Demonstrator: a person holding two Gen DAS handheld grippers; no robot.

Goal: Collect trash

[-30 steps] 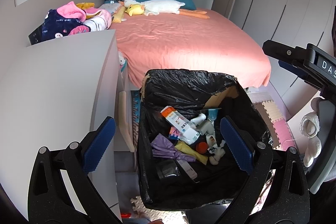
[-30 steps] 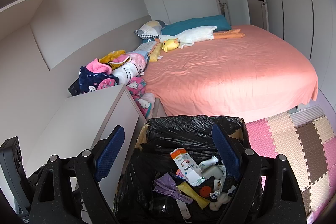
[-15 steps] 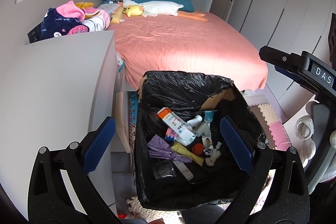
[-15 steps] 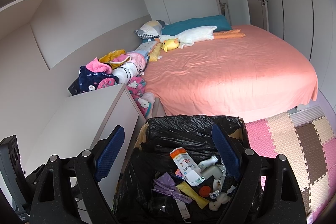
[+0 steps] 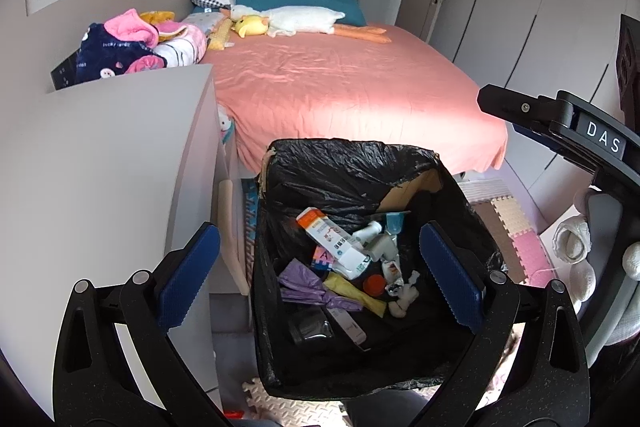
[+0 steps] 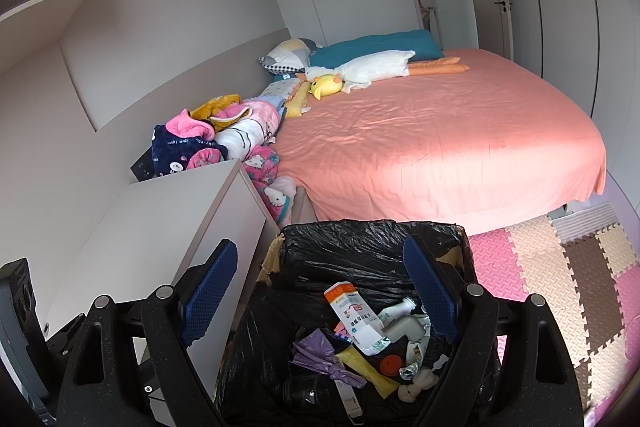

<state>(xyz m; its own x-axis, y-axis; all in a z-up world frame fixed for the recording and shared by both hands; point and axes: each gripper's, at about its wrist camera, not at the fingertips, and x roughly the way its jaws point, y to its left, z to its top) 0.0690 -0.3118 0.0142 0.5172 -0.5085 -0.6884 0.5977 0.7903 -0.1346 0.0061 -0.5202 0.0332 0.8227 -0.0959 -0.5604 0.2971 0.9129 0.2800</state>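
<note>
Now, left to right. White cabinet at far left, top bare as far as shown. Left gripper hangs above the bin, blue pads spread wide apart, nothing between them. Right gripper likewise: wide apart, empty, poised over the same opening.

The trash bin, a box lined with a black bag, stands on the floor between the cabinet and the foot of the bed. Inside, loose: white-and-orange carton leaning across the pile, purple wrapper and yellow wrapper below it, small orange cap, white bottle, crumpled white scraps to the right. To the right of the bin, foam floor mat.

Change over the last second: small. Bin contents unmoved. In the left view the bin has slid slightly leftward and the bed sits lower in frame, so the left tool is drifting up and panning right; the right view is practically unchanged.

Judgement: both tools empty over a loaded bin suggests a drop-off is done. No loose trash visible on bed, cabinet or mat from here; next step is probably scanning elsewhere for more.
</note>
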